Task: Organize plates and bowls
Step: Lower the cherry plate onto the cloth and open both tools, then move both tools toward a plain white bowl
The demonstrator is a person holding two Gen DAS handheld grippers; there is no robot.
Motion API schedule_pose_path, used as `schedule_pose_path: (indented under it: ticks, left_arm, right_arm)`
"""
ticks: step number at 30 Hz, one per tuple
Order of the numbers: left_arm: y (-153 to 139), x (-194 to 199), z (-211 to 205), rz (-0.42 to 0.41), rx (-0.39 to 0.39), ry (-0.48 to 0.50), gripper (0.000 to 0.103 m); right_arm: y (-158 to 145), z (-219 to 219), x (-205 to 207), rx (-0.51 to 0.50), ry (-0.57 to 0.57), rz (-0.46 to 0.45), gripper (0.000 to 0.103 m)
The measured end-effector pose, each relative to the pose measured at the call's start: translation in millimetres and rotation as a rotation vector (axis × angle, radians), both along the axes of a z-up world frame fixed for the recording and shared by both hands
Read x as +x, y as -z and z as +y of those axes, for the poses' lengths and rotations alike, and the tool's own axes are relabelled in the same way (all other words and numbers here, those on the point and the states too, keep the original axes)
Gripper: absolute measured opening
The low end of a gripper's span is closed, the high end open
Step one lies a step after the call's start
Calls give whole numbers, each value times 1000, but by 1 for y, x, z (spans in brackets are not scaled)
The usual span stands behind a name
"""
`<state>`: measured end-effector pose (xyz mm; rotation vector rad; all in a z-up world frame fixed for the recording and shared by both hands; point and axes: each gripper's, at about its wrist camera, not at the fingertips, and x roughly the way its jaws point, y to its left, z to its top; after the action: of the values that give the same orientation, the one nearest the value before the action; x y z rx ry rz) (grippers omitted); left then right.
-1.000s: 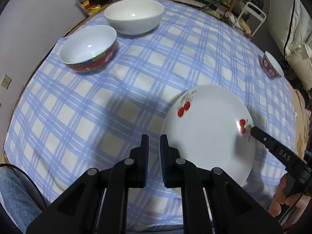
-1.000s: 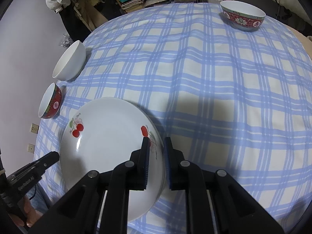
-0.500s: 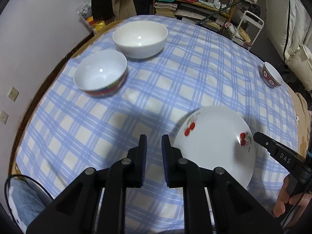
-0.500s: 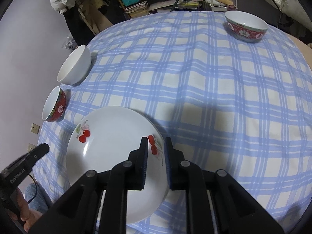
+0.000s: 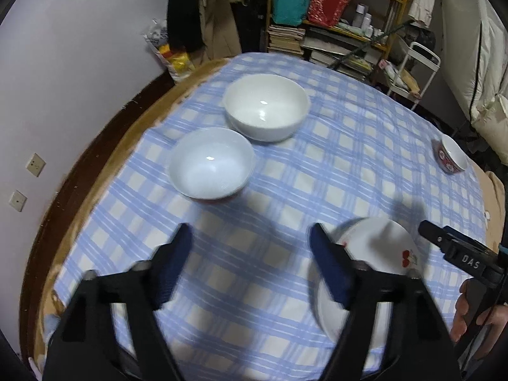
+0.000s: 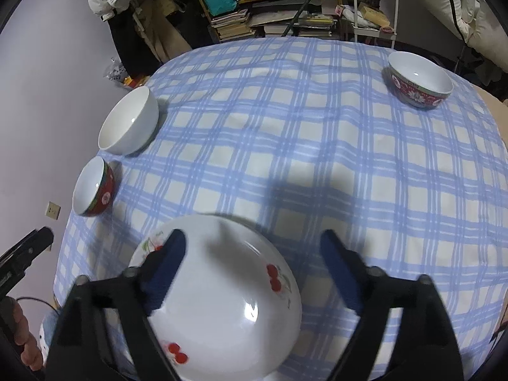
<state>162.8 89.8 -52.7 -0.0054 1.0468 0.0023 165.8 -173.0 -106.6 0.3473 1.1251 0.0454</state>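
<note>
Blue-checked tablecloth (image 6: pixel 317 146) bears a cherry-patterned white plate (image 6: pixel 219 289) at its near edge, as the left gripper (image 5: pixel 250 266) and right gripper (image 6: pixel 250 273) hang above with jaws just sprung wide, gripping nothing; three bowls sit farther off.

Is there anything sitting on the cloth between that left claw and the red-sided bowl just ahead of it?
Nothing visible does. Only bare checked tablecloth lies between the open left gripper and the red-sided bowl. The cherry plate sits off to the side.
</note>
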Motion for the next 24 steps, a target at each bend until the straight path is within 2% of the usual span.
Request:
schedule_pose_path:
  ticks: [3, 10, 14, 19, 24]
  left_arm:
    - [-6, 3, 13, -15, 8, -13, 88]
    - [-17, 9, 54, -42, 1, -76, 88]
    - [-19, 12, 86, -39, -22, -145, 88]
    - [-12, 17, 124, -36, -28, -208, 88]
    - [10, 31, 152, -2, -88, -243, 88]
  right_arm:
    - [-1, 4, 6, -10, 1, 3, 96]
    - [-9, 28, 20, -30, -25, -5, 96]
    - [-16, 47, 29, -36, -48, -20, 96]
    - [-23, 79, 47, -41, -97, -37, 96]
    - [-23, 112, 64, -28, -147, -40, 96]
